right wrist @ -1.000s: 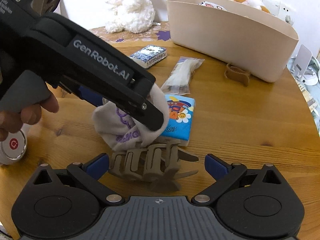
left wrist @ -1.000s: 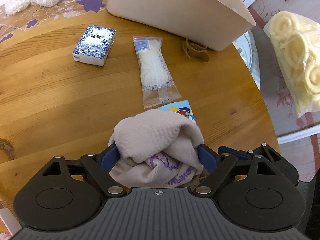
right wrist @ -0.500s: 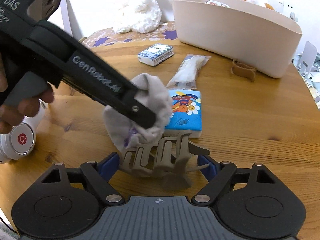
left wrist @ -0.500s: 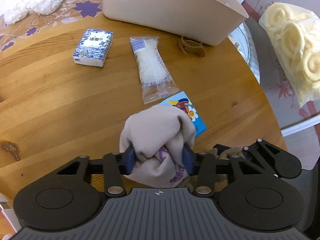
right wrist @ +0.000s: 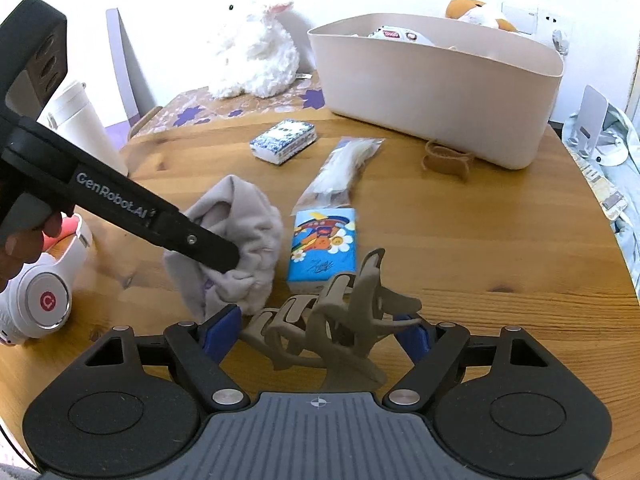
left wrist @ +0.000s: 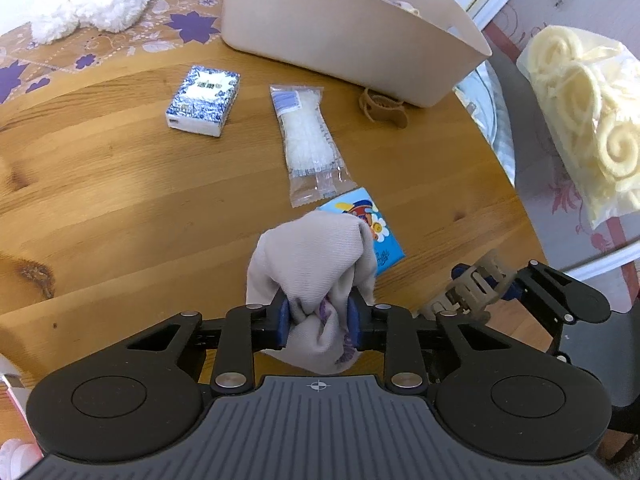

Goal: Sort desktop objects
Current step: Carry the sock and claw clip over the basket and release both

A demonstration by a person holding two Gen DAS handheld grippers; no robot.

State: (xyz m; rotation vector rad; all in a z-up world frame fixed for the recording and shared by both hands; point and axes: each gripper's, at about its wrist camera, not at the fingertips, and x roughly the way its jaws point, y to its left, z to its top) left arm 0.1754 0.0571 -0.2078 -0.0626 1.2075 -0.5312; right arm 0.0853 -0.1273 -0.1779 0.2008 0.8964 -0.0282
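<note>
Left wrist view: the left gripper (left wrist: 318, 322) has just been closing, and its two blue pads now pinch a crumpled grey-beige cloth with purple lettering (left wrist: 316, 264). The jaws stand narrow, with a fold of the fabric squeezed between them while the rest of the bundle bulges out ahead of the fingertips and hangs a little below them. Just past the cloth, a blue tissue pack printed with a cartoon (left wrist: 370, 228) lies flat on the round wooden table (left wrist: 120, 200), partly hidden by the fabric. Farther on are a clear plastic sachet of white contents (left wrist: 308, 140), a blue-and-white patterned tissue pack (left wrist: 204, 106), a small tan hair clip (left wrist: 382, 106) and, touching that clip, a beige oval plastic bin (left wrist: 352, 36).

In the right wrist view, the right gripper (right wrist: 316, 334) has its jaws fairly wide, one blue pad at each end of a large taupe plastic claw hair clip (right wrist: 332, 328). The clip sits crosswise between the fingers, its teeth pointing up and away; both pads appear to press on its ends, and it looks tilted up off the table. The left gripper reaches in from the left of this view with the cloth bundle clamped at its tip, just beside the cartoon tissue pack. White headphones with a red emblem (right wrist: 44, 300) rest at the table's left edge, and a white fluffy plush toy (right wrist: 256, 60) sits behind.
</note>
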